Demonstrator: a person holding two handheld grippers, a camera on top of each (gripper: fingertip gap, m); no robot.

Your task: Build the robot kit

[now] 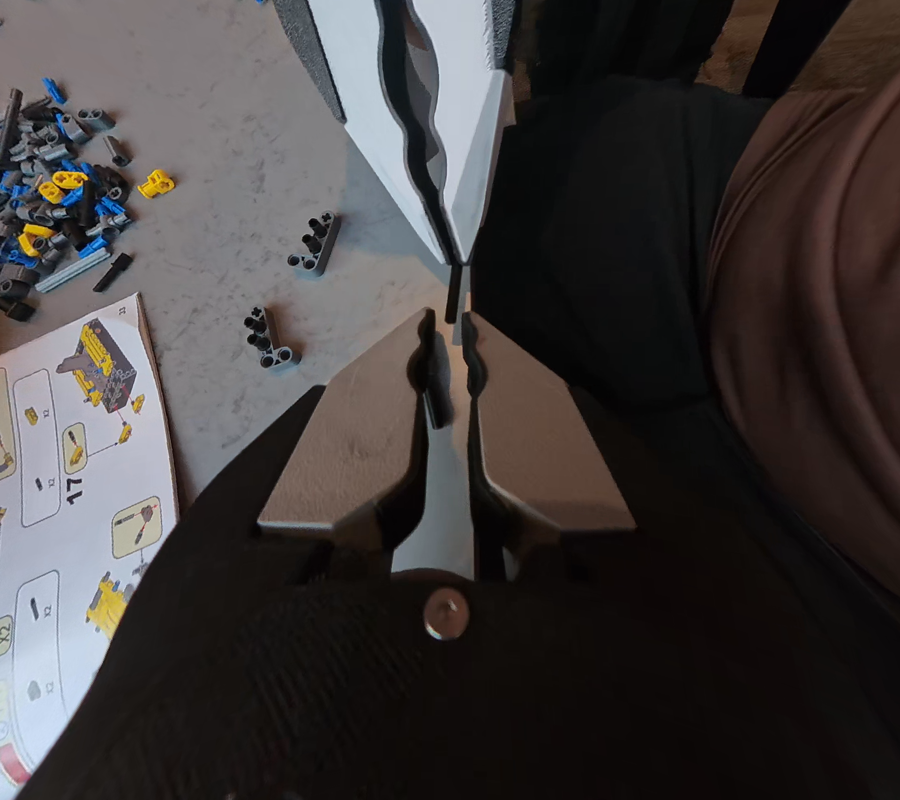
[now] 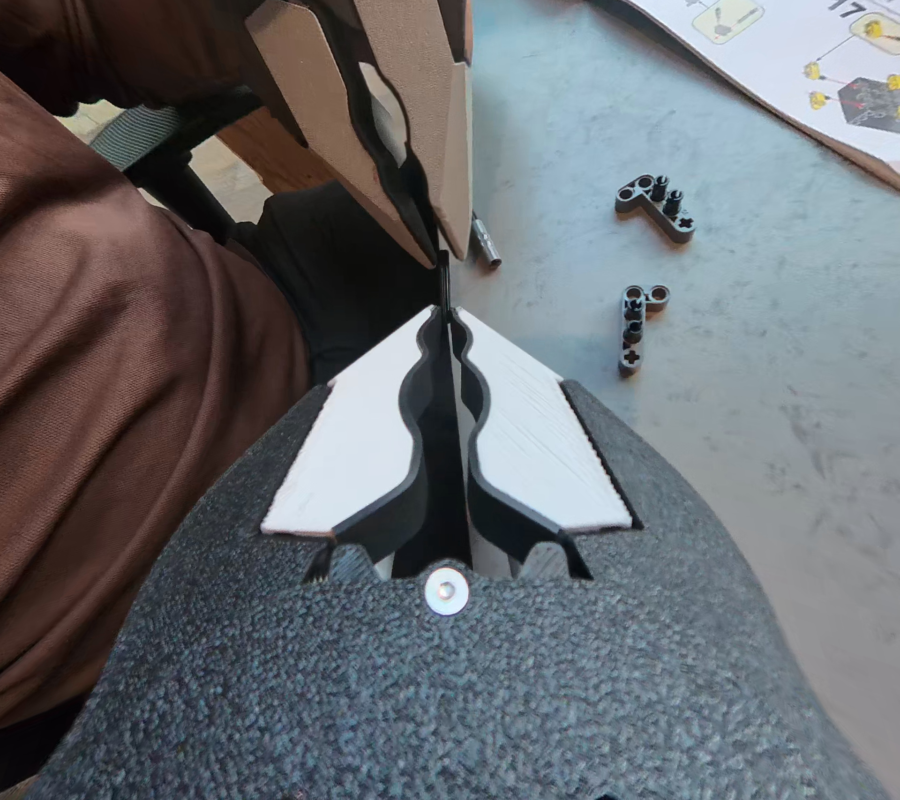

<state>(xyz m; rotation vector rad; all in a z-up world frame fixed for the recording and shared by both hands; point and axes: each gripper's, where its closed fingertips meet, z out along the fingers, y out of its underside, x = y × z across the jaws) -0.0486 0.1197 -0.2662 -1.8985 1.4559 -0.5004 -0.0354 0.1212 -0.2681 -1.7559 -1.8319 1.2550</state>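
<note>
Left wrist view: right tongs (image 1: 455,260) pinch one end of a thin black pin (image 1: 453,294), tip to tip with the left tongs (image 1: 448,324), which sit nearly closed round the other end, can't tell if gripping. Pin's probably light, stiff, slick; grip across its shaft.

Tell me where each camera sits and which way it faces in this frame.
Left wrist view: on the left gripper, looking along its grey fingers over the grey table; parts pile at left, the person's brown clothing at right.
Right wrist view: on the right gripper, looking along its white fingers the opposite way; brown clothing at left.
Shared: each shows the other gripper tip to tip, the thin black rod both grip, two grey angled beams and the booklet.
</note>
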